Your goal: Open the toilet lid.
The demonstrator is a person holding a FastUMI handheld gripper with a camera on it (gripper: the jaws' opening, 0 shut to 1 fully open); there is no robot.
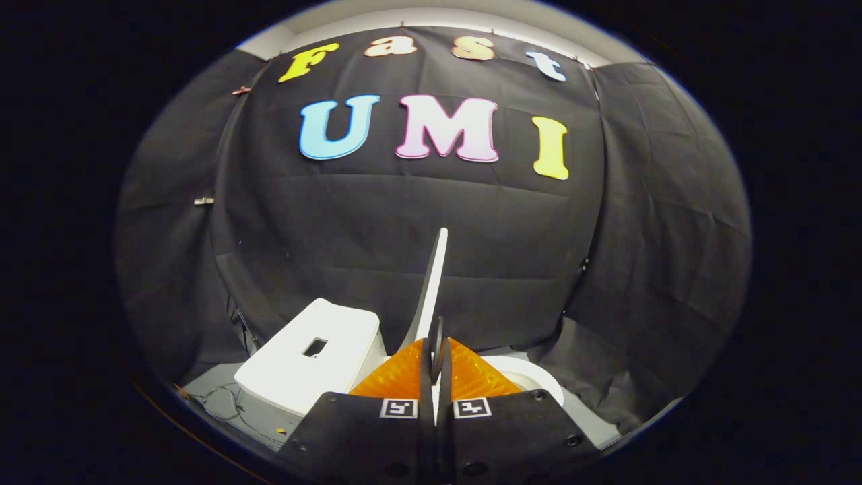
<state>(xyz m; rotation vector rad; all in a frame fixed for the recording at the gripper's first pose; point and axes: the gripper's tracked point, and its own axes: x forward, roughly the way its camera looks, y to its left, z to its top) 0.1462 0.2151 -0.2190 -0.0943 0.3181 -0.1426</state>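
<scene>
Standing nearly upright, the toilet lid (434,283) is seen edge-on, its lower edge pinched between the jaws of the gripper (436,353), which are closed on it with almost no gap. The lifting is judged largely done (only the last tilt back toward the tank (316,350) and the release appear left). Beyond the jaws, the rim of the toilet bowl (535,376) is exposed to the right, the tank lying to the left.
</scene>
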